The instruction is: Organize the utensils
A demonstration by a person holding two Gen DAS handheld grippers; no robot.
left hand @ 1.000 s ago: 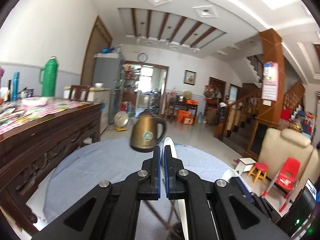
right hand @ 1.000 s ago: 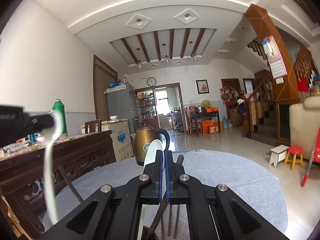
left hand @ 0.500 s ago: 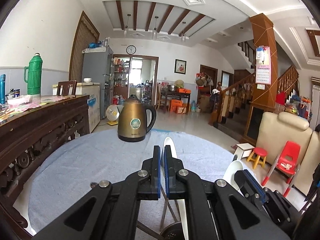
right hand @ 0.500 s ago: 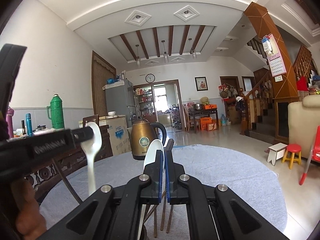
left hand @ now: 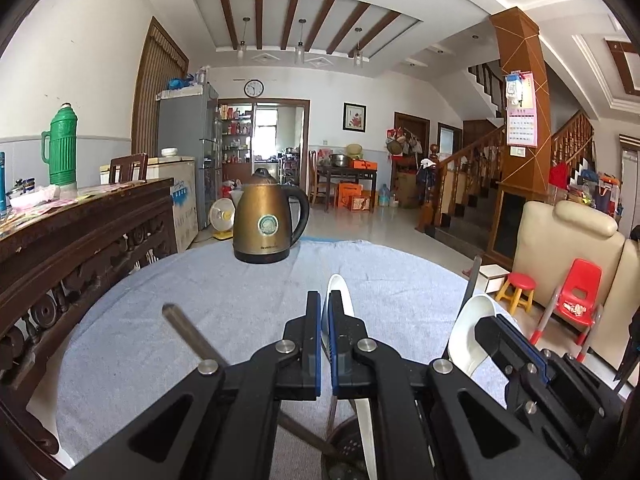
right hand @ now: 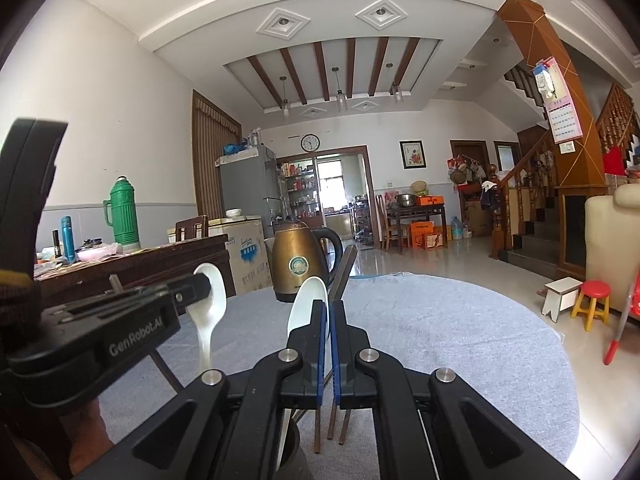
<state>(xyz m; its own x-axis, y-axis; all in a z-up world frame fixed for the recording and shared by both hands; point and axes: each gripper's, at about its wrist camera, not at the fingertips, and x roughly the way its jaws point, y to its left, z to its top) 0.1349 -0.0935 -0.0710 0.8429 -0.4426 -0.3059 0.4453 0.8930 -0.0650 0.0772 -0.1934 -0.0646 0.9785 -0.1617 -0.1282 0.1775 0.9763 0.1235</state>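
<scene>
My left gripper [left hand: 324, 312] is shut on a white spoon [left hand: 340, 292], bowl up, handle running down toward a dark perforated utensil holder [left hand: 348, 452] at the bottom edge. My right gripper [right hand: 330, 316] is shut on a second white spoon [right hand: 308, 300], whose handle reaches down to the same holder [right hand: 294, 456]. Dark chopsticks [right hand: 344, 272] stand behind it, and one stick [left hand: 188, 332] leans left. Each gripper shows in the other's view: the right one [left hand: 516, 344] with its spoon [left hand: 472, 324], the left one [right hand: 188, 292] with its spoon [right hand: 210, 300].
A round table under a blue-grey cloth [left hand: 200, 300] carries a bronze electric kettle [left hand: 266, 220] at its far side. A carved dark wood sideboard [left hand: 80, 232] with a green thermos [left hand: 62, 148] runs along the left. A beige armchair [left hand: 560, 248] and red child's chair [left hand: 576, 292] stand right.
Both grippers have come closer together over the holder, each still shut on its spoon. The left view has levelled and turned toward the kettle; the left gripper looms larger in the right view.
</scene>
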